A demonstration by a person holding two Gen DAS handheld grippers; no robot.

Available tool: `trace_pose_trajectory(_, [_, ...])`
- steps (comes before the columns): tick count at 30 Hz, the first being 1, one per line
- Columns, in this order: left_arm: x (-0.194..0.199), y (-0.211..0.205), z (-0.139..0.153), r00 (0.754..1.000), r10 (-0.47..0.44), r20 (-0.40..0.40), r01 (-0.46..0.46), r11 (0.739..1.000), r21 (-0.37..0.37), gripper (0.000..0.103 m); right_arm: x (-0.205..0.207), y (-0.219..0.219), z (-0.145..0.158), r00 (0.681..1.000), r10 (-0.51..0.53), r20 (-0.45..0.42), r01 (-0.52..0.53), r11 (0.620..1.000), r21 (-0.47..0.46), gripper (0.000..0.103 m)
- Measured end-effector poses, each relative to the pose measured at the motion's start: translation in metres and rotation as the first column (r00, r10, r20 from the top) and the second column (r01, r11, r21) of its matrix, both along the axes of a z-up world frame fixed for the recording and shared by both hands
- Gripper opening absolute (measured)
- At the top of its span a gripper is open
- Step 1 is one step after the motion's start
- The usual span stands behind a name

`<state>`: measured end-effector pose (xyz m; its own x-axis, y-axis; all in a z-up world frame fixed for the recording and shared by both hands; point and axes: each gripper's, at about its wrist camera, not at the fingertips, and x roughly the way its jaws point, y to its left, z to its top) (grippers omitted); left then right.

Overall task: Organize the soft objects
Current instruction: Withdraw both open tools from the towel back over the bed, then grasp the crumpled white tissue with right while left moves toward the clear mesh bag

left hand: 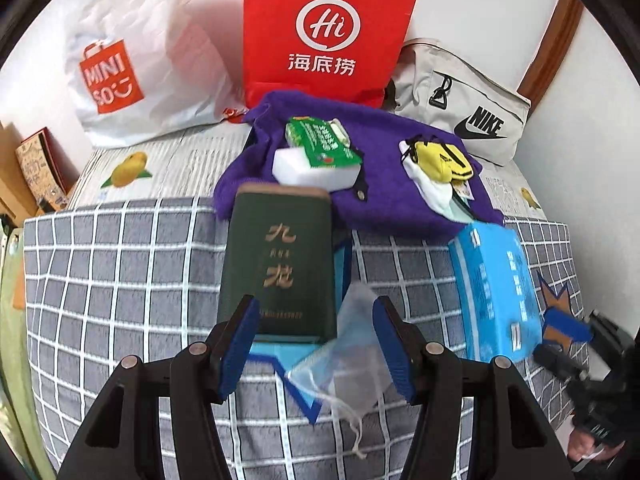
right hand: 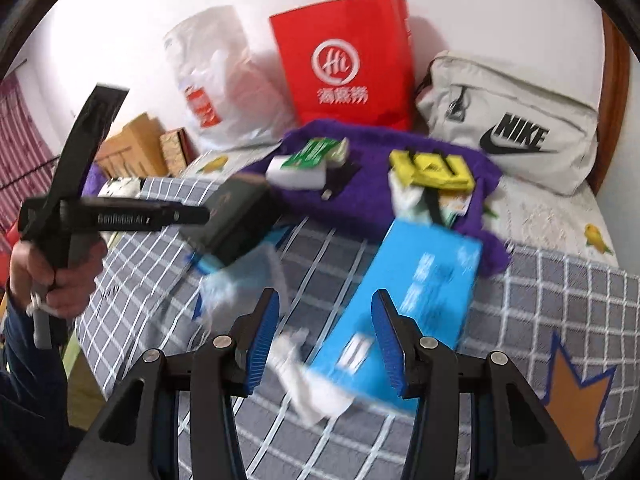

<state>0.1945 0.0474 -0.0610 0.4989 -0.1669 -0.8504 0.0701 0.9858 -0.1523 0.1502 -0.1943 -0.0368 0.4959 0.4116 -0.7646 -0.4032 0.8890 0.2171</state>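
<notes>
Three brands are read: MINISO bag (left hand: 112,80) | Hi bag (left hand: 326,32) | NIKE pouch (left hand: 472,116) | left gripper (left hand: 316,348), right gripper (right hand: 324,340): jaws parted, nothing gripped.

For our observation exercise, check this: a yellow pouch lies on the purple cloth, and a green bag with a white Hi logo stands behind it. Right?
Not quite: the bag with the white Hi logo is red, not green, as the left wrist view shows. The yellow pouch does lie on the purple cloth, with the bag behind.

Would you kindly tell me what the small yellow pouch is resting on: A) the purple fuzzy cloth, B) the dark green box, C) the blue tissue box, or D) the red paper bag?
A: the small yellow pouch lies on the purple fuzzy cloth.
</notes>
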Motion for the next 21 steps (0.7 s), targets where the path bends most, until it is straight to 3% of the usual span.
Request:
trace_pose_trajectory(10, [-0.029,0.014,-0.018,1.000,-0.006,-0.013,0.006,1.000,-0.027,0.057,-0.042,0.030,-0.035,1.000,0.030,0.004,-0.029,0.996,-0.079,0.044])
trace_pose_trajectory(21, [-0.037,0.035,-0.042,0.999,-0.031,-0.034,0.029,0.998,-0.060,0.057,-0.029,0.059,-0.073,0.999,-0.040,-0.011,0.039,0.992,-0.119,0.044])
